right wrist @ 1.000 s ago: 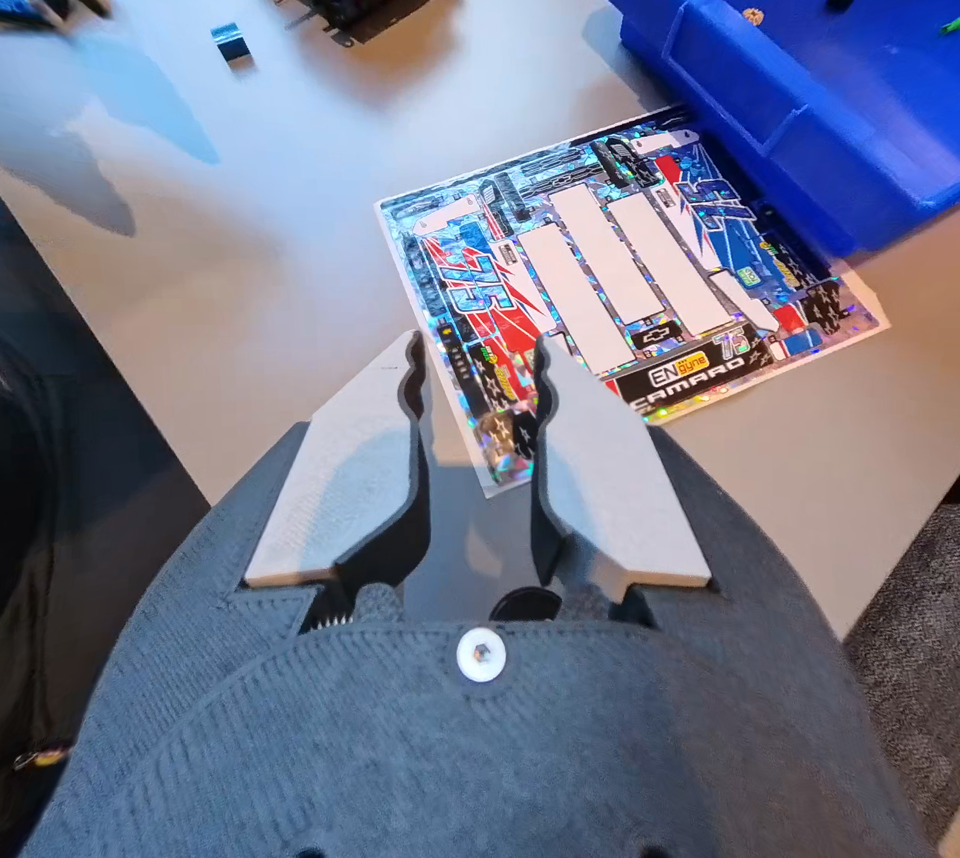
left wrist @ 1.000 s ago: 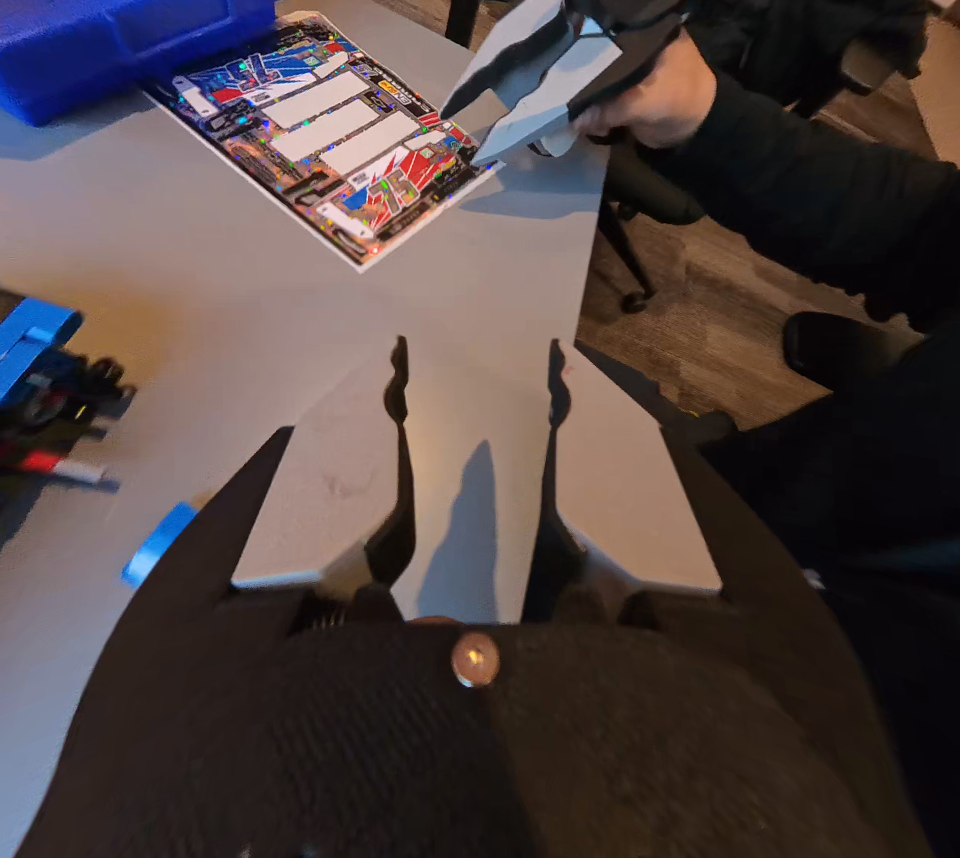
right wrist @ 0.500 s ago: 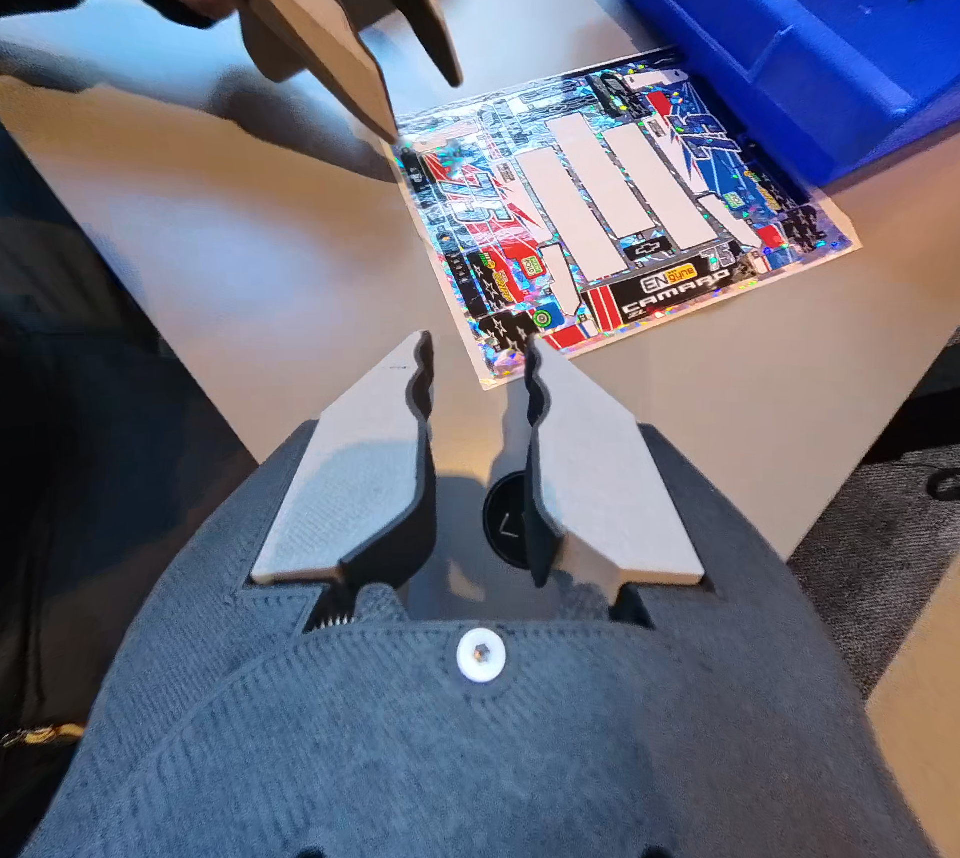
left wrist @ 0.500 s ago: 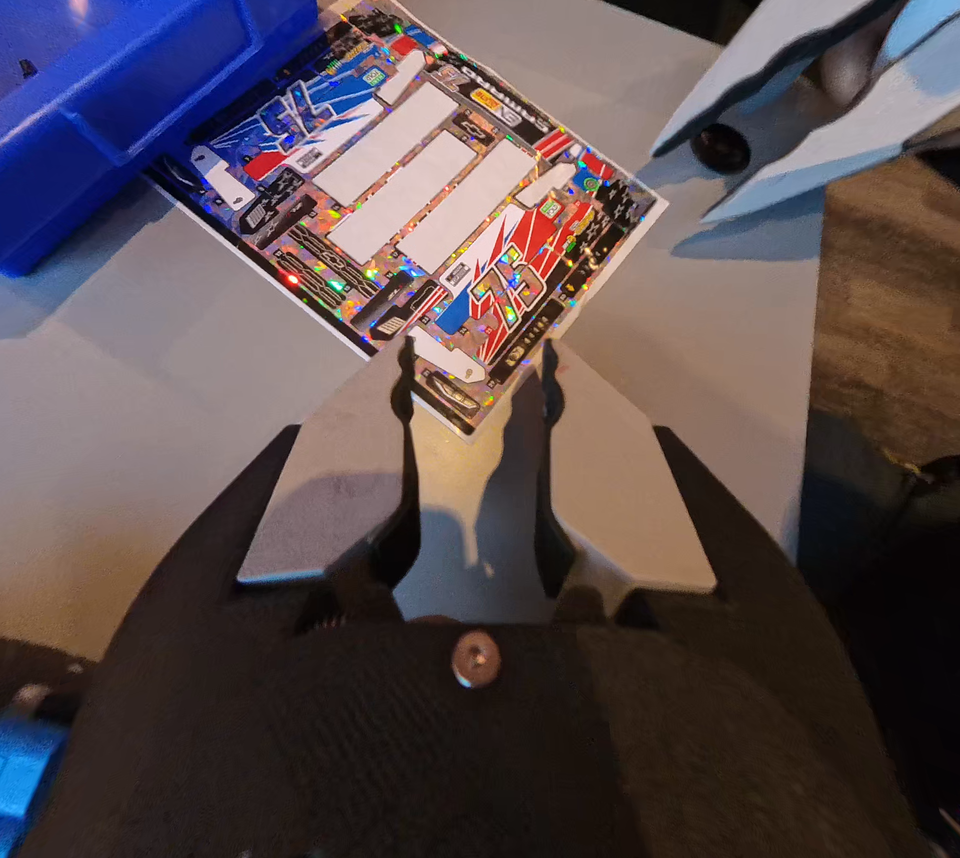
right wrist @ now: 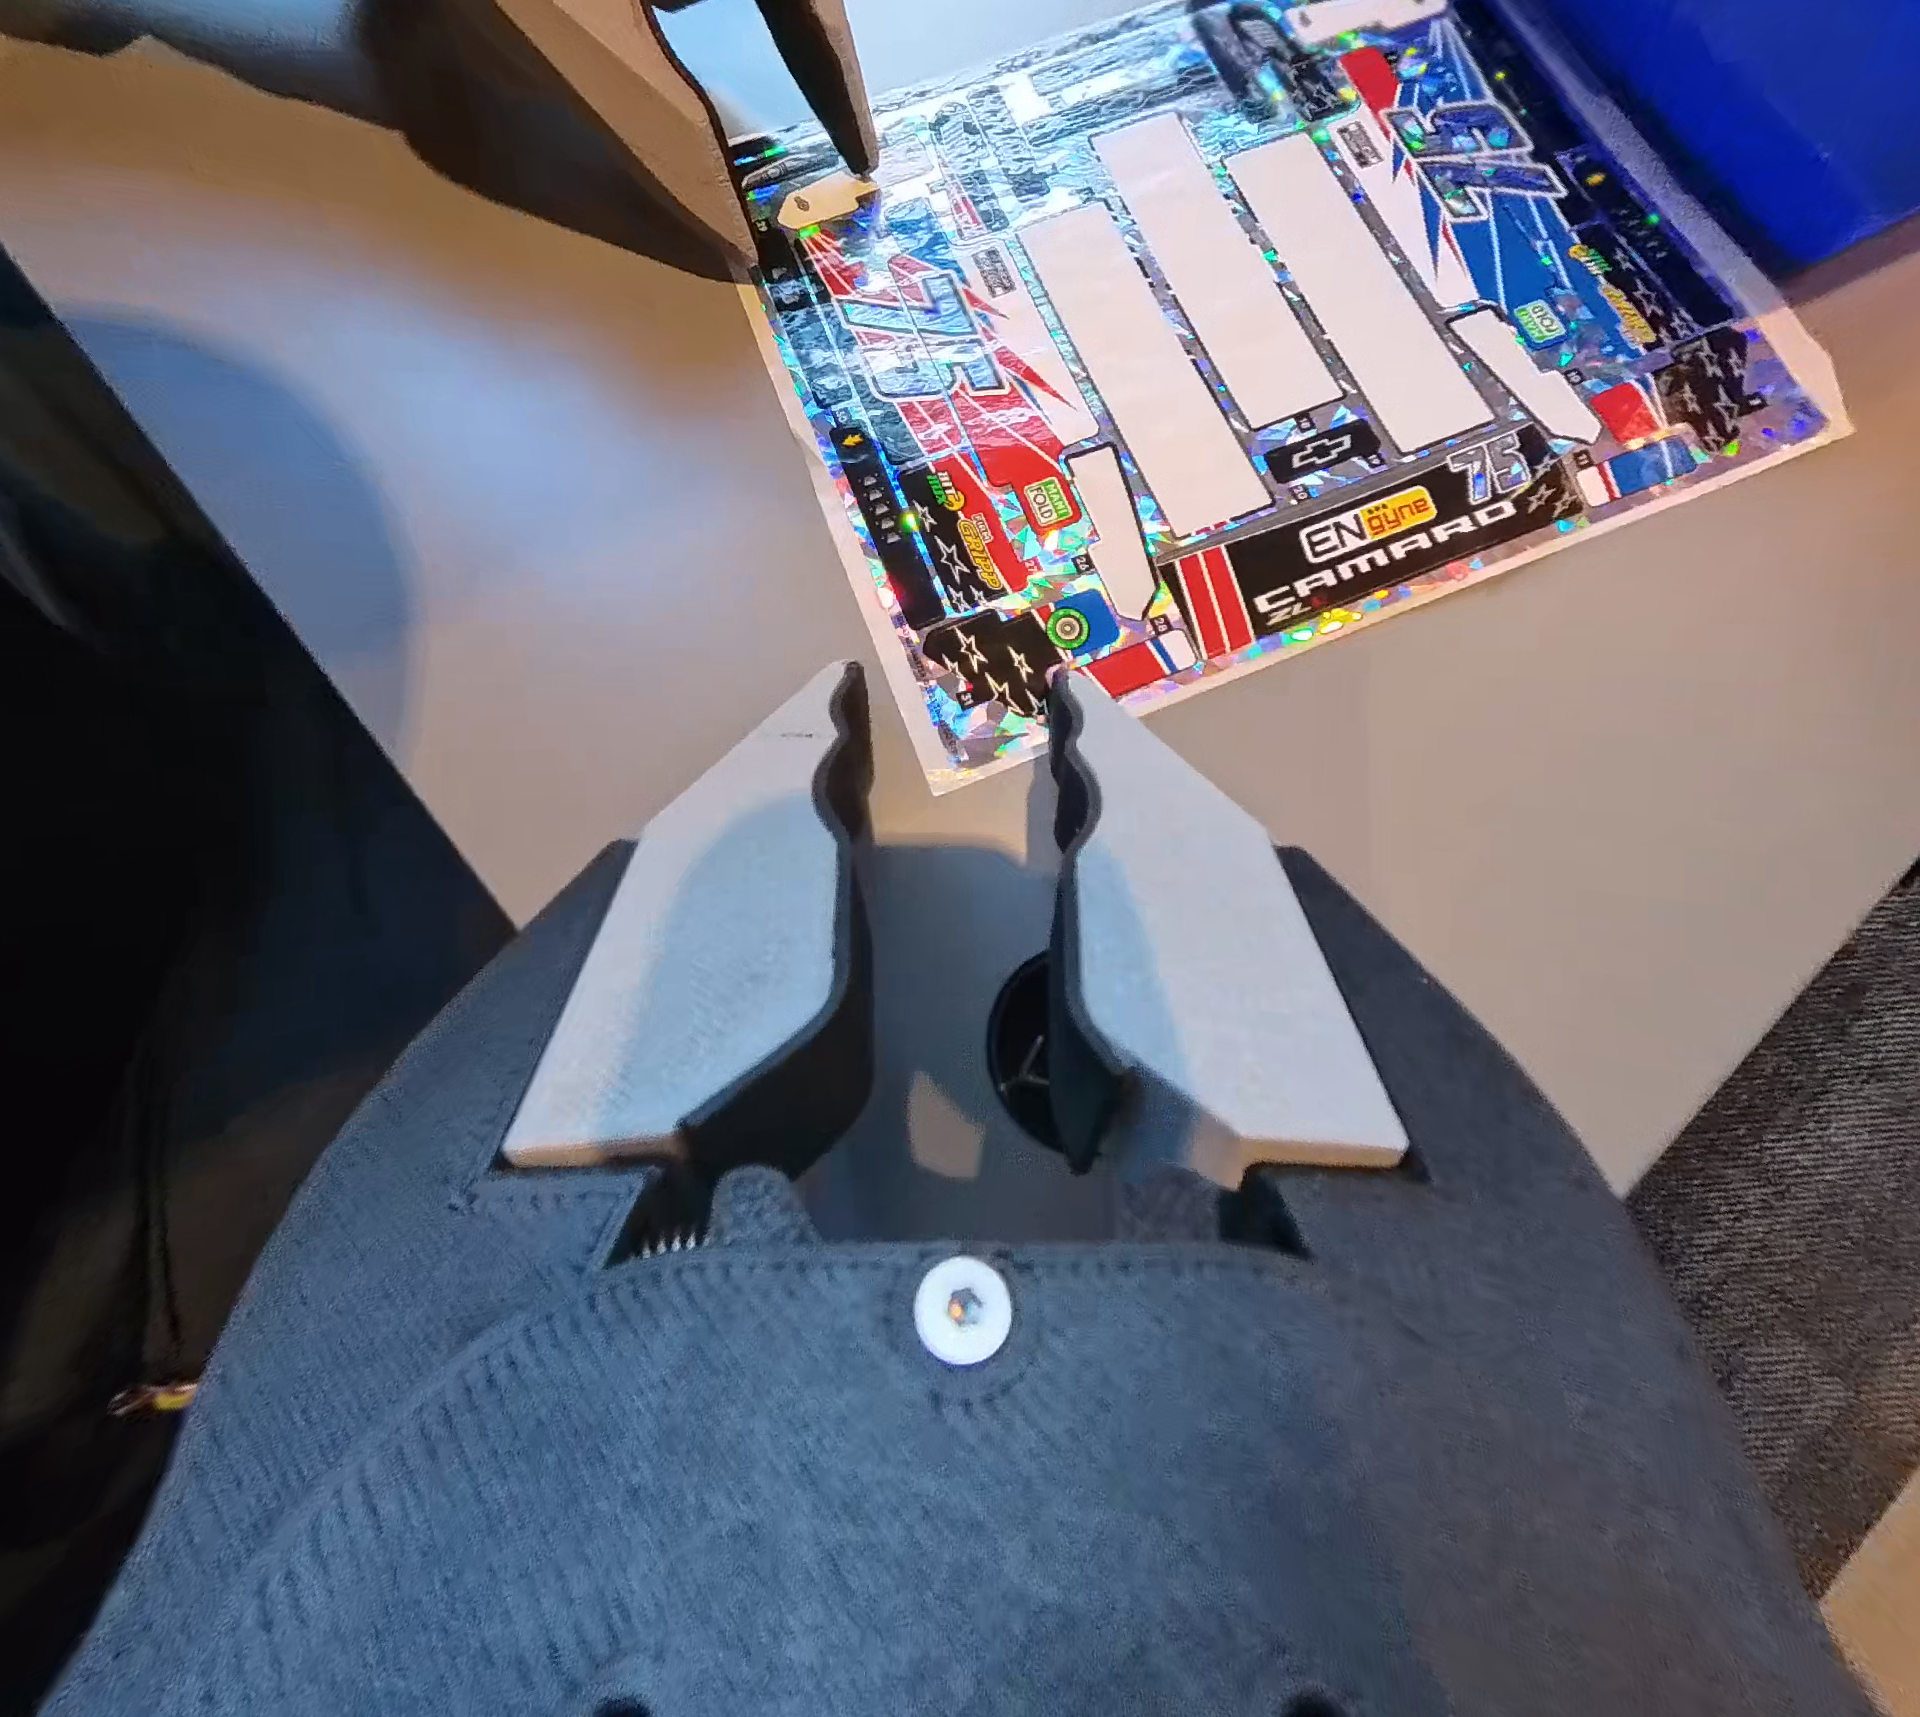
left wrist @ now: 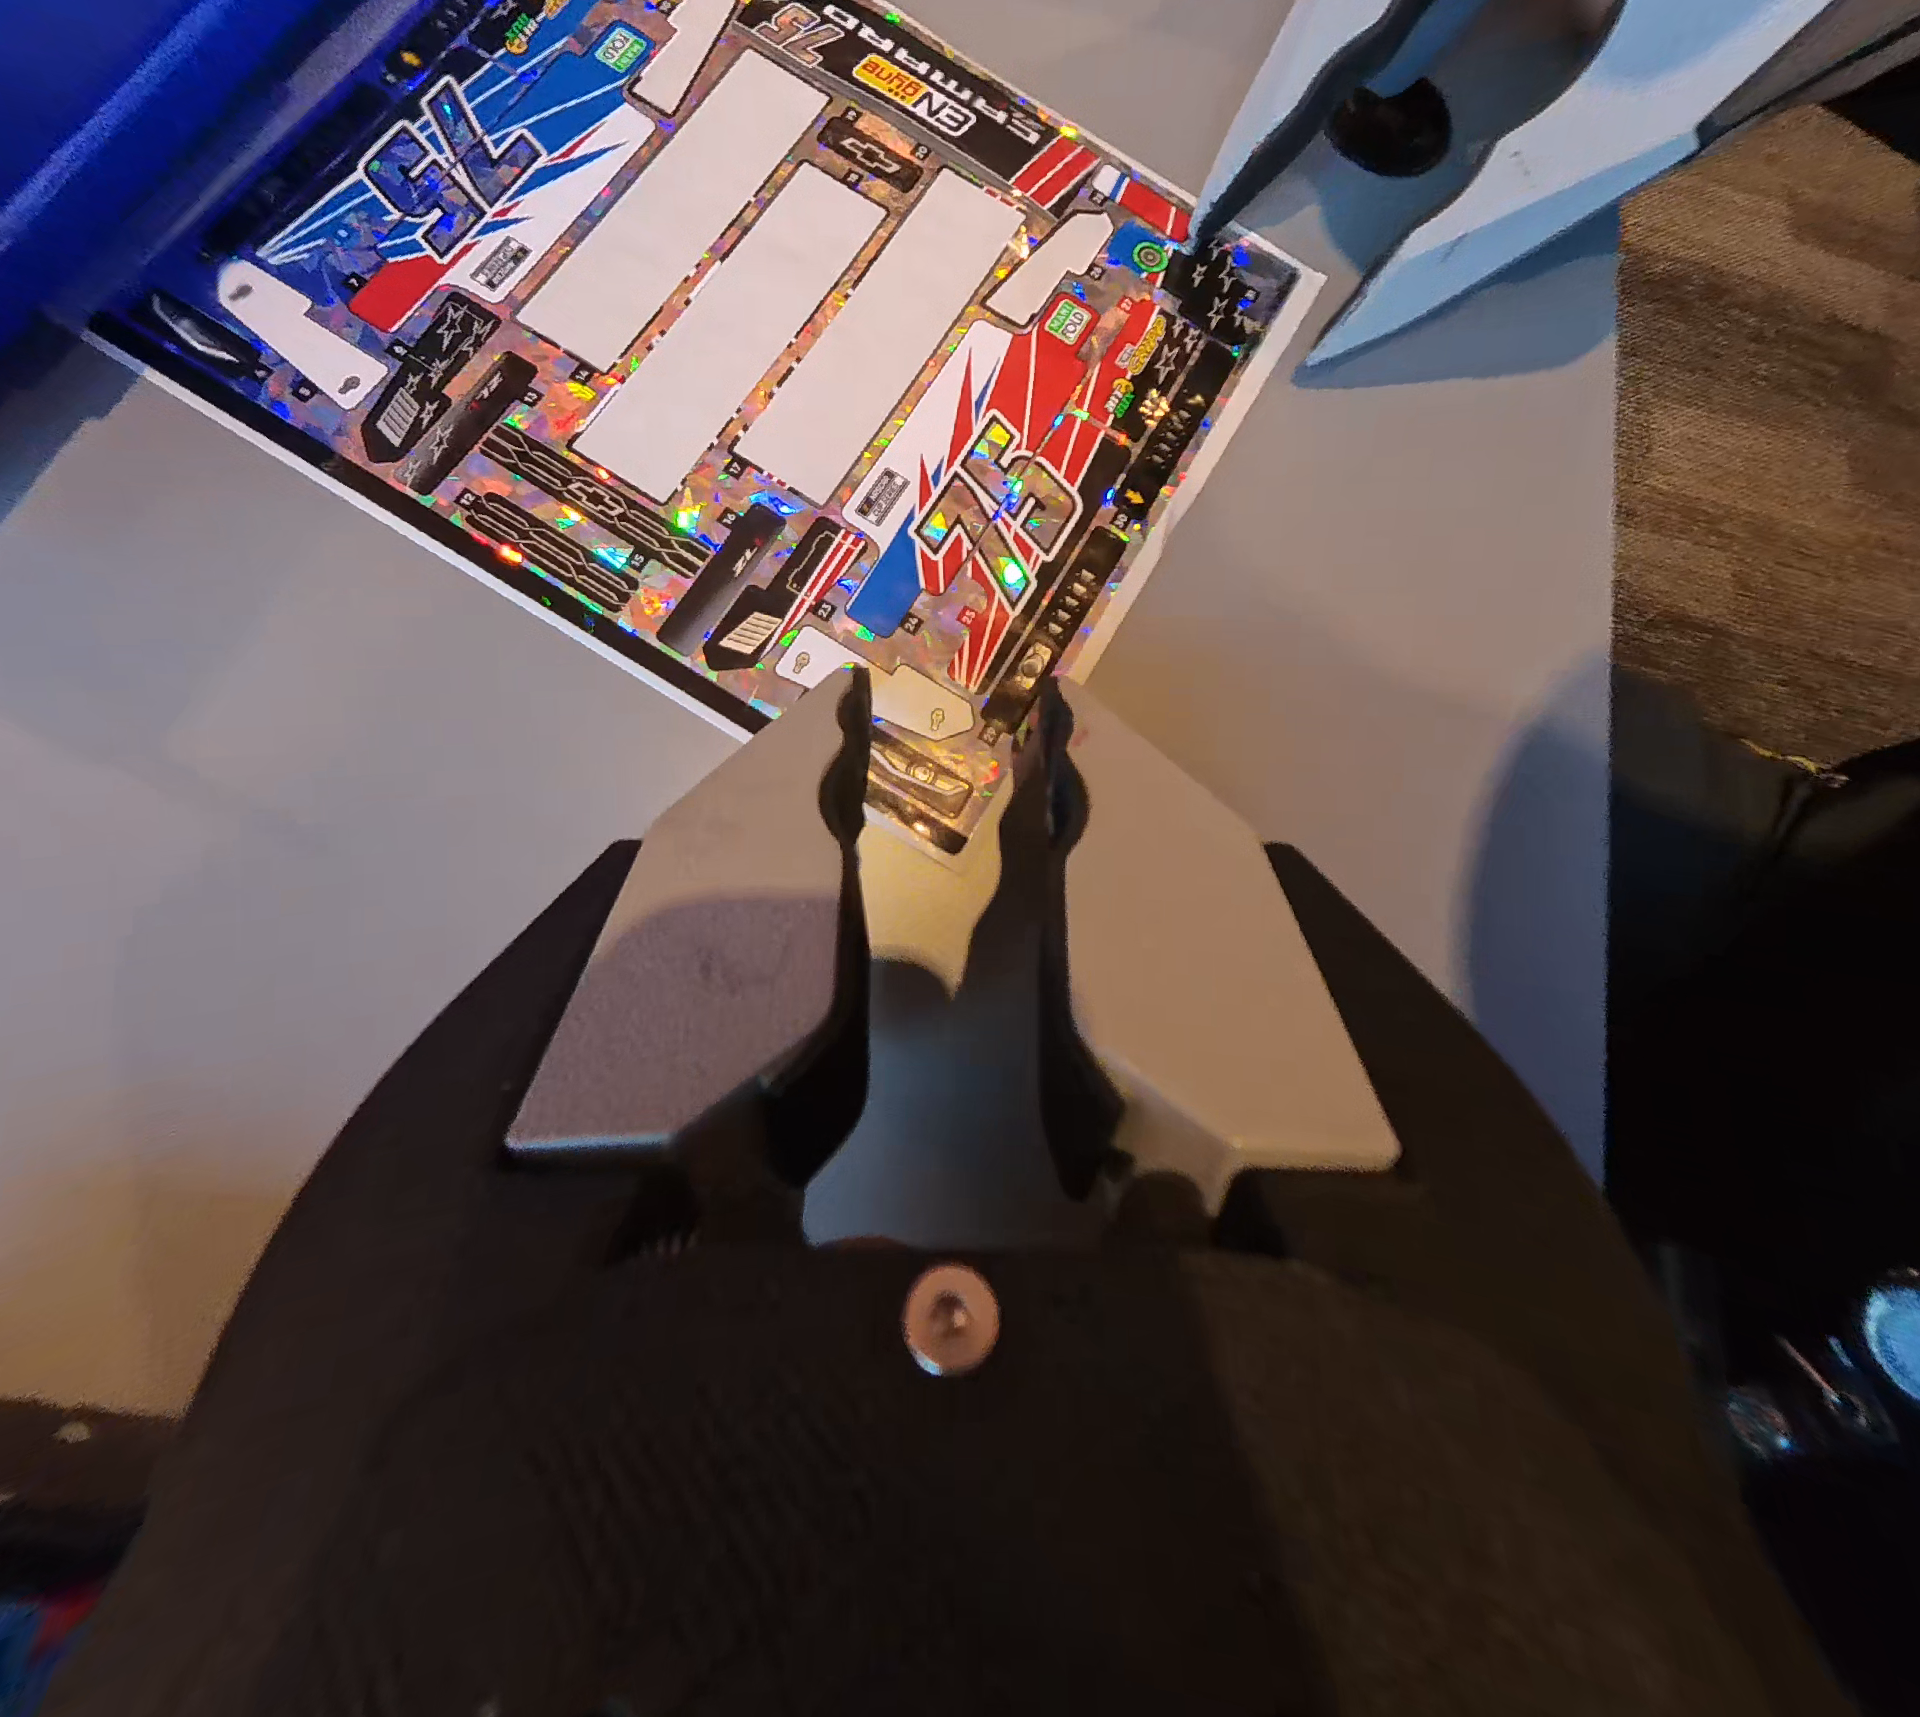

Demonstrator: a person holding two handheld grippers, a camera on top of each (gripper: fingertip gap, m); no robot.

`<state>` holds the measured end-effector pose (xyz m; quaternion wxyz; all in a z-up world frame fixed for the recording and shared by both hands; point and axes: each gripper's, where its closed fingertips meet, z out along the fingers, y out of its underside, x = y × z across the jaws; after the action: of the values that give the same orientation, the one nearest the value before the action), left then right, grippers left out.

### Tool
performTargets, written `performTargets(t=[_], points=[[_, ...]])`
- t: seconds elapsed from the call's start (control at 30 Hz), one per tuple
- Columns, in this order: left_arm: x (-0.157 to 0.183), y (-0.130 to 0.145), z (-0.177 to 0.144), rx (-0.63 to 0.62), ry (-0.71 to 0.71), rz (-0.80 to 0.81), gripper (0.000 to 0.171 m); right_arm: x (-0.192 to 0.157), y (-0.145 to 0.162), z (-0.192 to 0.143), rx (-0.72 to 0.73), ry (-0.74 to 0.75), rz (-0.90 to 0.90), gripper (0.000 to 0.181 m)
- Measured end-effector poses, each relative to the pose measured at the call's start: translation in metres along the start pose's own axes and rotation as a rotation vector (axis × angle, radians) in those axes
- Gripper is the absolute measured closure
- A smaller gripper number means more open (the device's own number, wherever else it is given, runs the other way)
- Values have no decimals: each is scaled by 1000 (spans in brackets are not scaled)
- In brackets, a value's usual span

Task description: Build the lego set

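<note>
A glittery sticker sheet (left wrist: 727, 296) lies flat on the grey table (left wrist: 260, 836); it also shows in the right wrist view (right wrist: 1247, 379). My left gripper (left wrist: 951, 701) is open and empty, its tips over the sheet's near corner. In the right wrist view the left gripper (right wrist: 800, 207) hangs over the far corner, one tip at a small white sticker (right wrist: 821, 197). My right gripper (right wrist: 956, 685) is open and empty, its tips at the sheet's near corner. In the left wrist view the right gripper (left wrist: 1257, 291) has one tip on that corner.
A blue plastic bin (left wrist: 156, 57) stands against the sheet's far side, also in the right wrist view (right wrist: 1714, 5). A black round cap (right wrist: 1023, 1044) sits in the table under my right gripper. The table edge (left wrist: 1610, 732) runs close on the right, with floor beyond. My hands' fingertips stand some 11 cm from each other.
My left gripper moved from bare table up to the sheet's corner and its jaws narrowed. My right gripper drew back to the sheet's opposite corner. The lego model left the views.
</note>
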<state>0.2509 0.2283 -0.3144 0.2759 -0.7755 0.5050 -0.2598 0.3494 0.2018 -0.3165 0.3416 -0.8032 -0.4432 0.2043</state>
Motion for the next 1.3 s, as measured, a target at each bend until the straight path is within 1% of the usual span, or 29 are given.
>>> performTargets(t=[0.1,0.3,0.37,0.47,0.53,0.63,0.7,0.77,0.83,0.87,0.97,1.07,1.17,1.3], points=[[11,4,-3,1,36,-17,140,-10,3,-3,-6,-14,7,149],[38,18,-15,11,80,-32,139,-42,12,-13,2,-70,23,151],[47,22,-18,10,89,-36,135,-51,13,-16,10,-92,41,151],[59,28,-22,-26,79,8,133,-67,16,-19,12,-143,65,154],[69,26,-26,-17,80,36,130,-76,18,-22,8,-165,67,154],[86,16,-30,34,98,67,131,-92,20,-24,6,-199,64,155],[99,8,-27,74,115,80,131,-99,19,-24,15,-216,72,155],[112,3,-20,89,123,85,132,-101,19,-26,27,-195,79,155],[114,-1,-13,106,64,69,142,-97,14,-32,72,-153,108,155],[115,-3,-10,114,46,54,142,-96,12,-36,104,-139,136,155],[131,-6,-6,150,59,14,138,-92,14,-47,177,-114,235,156],[151,-12,-14,234,55,48,135,-93,25,-53,209,-102,299,156],[153,-5,-16,235,-9,119,133,-92,32,-54,218,-71,340,156],[162,3,-18,240,46,99,131,-93,30,-52,247,-61,338,156]])
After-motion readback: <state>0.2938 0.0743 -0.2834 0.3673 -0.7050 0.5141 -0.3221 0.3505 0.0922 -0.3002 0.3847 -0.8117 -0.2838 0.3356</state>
